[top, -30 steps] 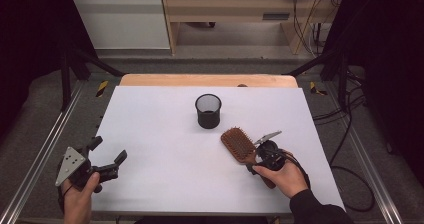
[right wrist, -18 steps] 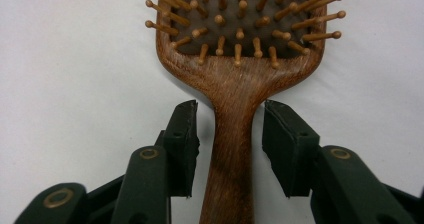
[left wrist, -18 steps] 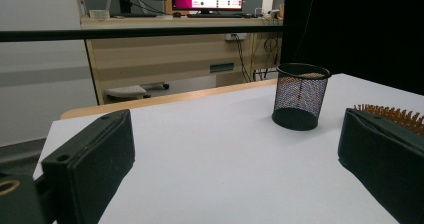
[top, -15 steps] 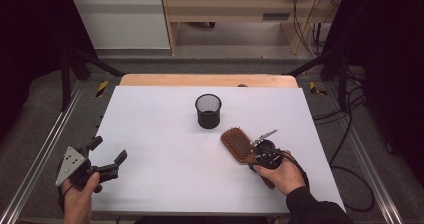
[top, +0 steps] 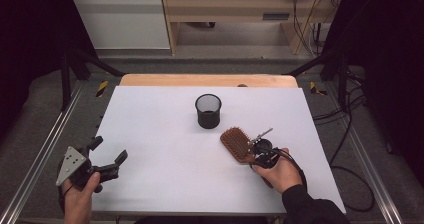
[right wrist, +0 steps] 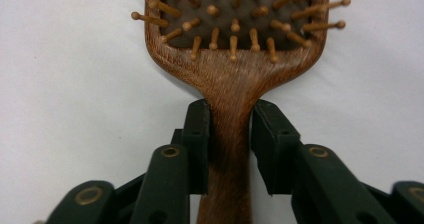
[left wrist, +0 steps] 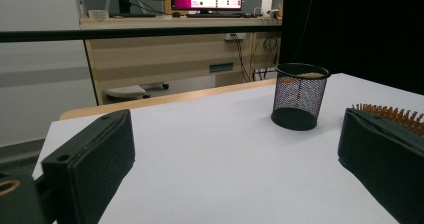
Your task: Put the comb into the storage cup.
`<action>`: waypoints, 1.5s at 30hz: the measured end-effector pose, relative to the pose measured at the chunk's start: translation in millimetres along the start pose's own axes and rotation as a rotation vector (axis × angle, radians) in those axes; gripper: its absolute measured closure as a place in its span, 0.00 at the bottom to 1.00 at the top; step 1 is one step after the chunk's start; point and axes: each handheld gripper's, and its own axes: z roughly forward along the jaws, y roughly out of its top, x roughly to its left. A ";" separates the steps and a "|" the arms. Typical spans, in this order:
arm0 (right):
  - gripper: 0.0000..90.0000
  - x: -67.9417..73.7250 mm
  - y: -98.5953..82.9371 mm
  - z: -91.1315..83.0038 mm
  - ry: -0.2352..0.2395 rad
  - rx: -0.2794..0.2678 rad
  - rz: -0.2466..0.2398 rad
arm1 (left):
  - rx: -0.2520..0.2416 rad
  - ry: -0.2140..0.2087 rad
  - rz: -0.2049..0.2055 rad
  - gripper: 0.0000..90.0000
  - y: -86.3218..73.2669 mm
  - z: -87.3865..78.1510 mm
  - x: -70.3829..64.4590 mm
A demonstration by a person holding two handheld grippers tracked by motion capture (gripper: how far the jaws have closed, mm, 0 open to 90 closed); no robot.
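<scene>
A wooden paddle hairbrush [right wrist: 235, 49], lying bristles-up on the white worktop [top: 160, 134] near a black mesh pen cup [top: 208, 111], is gripped at its handle by the right gripper [right wrist: 231, 134]; the left gripper [top: 111, 156] is held wide open.

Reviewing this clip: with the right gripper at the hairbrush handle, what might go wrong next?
1. The right gripper pinches only the narrow neck of the hairbrush; its heavy head could swing or slip when lifted.
2. The mesh cup stands close beyond the brush head and looks light, so a careless swing might tip it.
</scene>
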 end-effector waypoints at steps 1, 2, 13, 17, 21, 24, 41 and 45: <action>0.79 -1.1 0.2 0.2 0.004 0.001 0.000 | 0.000 -0.001 0.000 0.02 0.0 0.0 0.1; 0.79 -1.1 0.2 0.2 0.004 0.001 0.000 | 0.000 -0.001 0.000 0.02 0.0 0.0 0.1; 0.81 -2.4 -7.9 -1.3 0.011 -0.068 -0.039 | 0.001 -0.007 -0.005 0.02 1.0 1.2 -1.3; 0.81 -4.0 -13.6 -4.9 0.007 -0.132 -0.050 | 0.003 -0.014 -0.014 0.02 1.3 1.3 -4.7; 0.81 -5.1 -16.8 -11.6 0.008 -0.208 -0.057 | 0.000 -0.031 -0.042 0.03 2.0 2.3 -8.6; 0.81 -6.1 -19.0 -23.9 0.015 -0.327 -0.066 | -0.008 -0.059 -0.075 0.03 5.0 2.7 -15.1; 0.81 4.8 -5.1 -58.5 0.084 -0.712 -0.068 | -0.009 -0.239 -0.087 0.03 47.4 55.7 -78.0; 0.81 7.9 -0.8 -60.0 0.114 -0.747 -0.072 | 0.013 -0.280 -0.078 0.03 59.6 77.3 -95.3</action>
